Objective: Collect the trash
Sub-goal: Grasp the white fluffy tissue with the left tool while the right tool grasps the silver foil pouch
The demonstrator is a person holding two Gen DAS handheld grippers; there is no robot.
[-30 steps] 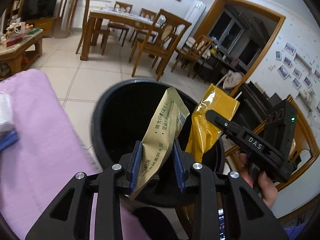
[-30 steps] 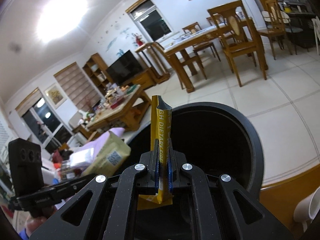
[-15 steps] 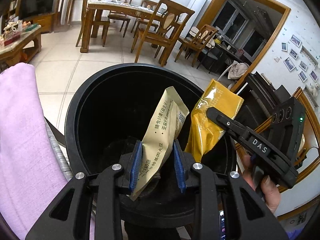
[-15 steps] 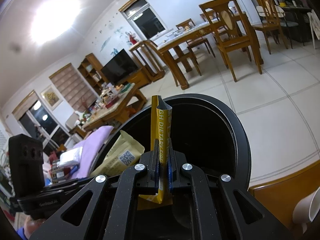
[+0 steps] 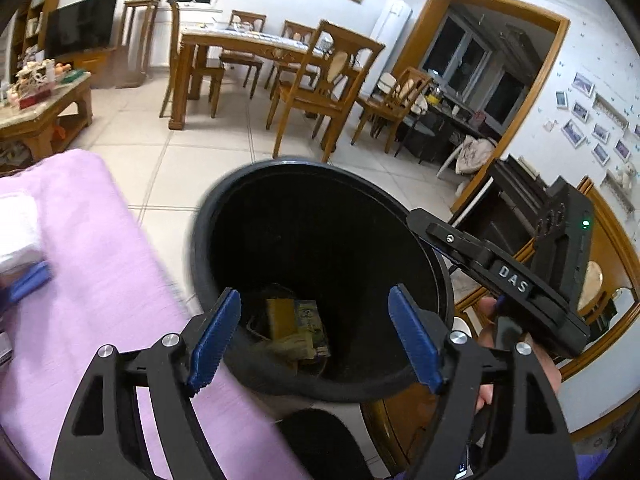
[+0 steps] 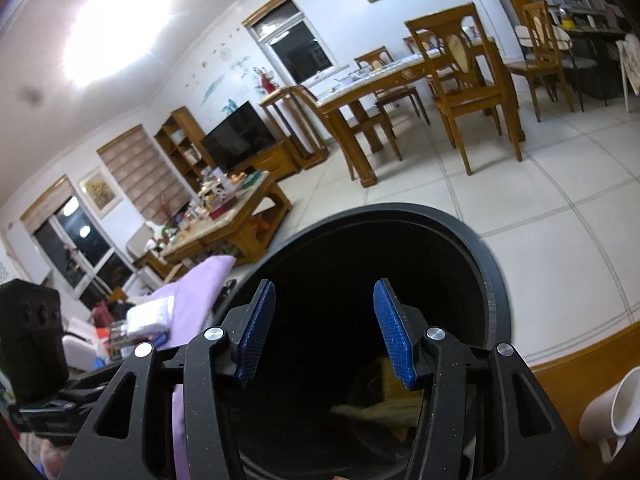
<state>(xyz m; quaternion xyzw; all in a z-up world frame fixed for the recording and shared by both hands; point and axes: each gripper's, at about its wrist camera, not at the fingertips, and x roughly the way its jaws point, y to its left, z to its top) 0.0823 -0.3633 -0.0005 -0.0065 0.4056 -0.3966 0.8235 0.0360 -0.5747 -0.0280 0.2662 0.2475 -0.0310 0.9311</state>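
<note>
So both packets are down in the black trash bin (image 5: 320, 208) now, lying at the bottom as a yellowish heap of wrappers (image 5: 296, 328), which you can also just about see as a blurry yellow patch in the right wrist view. The left hand-held gripper (image 5: 316, 336) has just been opening and its blue pads stand wide apart with nothing between them; same deal for the right hand-held gripper (image 6: 324, 328), jaws just opened to a middling gap, empty, hanging over the bin's mouth. What could go wrong from here? Mostly clumsy stuff, I think. Both grippers sit close together over the same opening, and the right one shows up just beside the left in the left wrist view, so pulling them back carelessly could knock them into each other or clip the bin's rim and tip it. The bin stands right next to the purple blanket (image 5: 80, 264), and there's a white packet (image 6: 150, 316) lying on that blanket that may be the next bit of trash; swinging over too fast could drag the fabric or shove the packet off the far side. There's also a white mug (image 6: 612, 412) near the bin on the right, easy to bump with an elbow. Can't tell if any more trash is around.
</note>
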